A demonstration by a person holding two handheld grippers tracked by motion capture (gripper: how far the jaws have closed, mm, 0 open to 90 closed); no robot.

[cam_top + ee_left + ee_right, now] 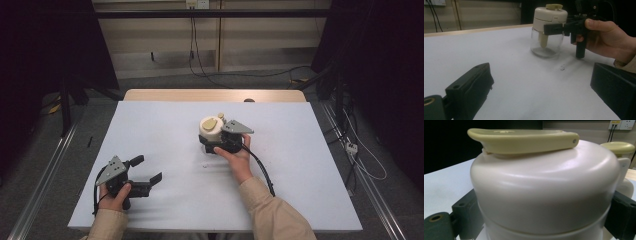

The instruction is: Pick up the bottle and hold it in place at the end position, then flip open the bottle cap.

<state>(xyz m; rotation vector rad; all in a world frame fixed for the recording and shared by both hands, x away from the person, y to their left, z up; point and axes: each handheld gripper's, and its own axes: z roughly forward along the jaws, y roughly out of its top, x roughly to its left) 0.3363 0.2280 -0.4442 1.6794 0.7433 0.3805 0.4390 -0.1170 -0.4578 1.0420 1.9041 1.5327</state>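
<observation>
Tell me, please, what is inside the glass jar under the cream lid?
Through the glass jar, a cream stem hangs down from the cream lid; otherwise it looks empty. The lid hides the stem's top.

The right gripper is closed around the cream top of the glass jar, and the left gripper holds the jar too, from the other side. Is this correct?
Not fully. The right gripper does clamp the cream top of the glass jar. However, the left gripper holds nothing: the high view shows it open, resting near the table's front-left corner, apart from the jar.
</observation>
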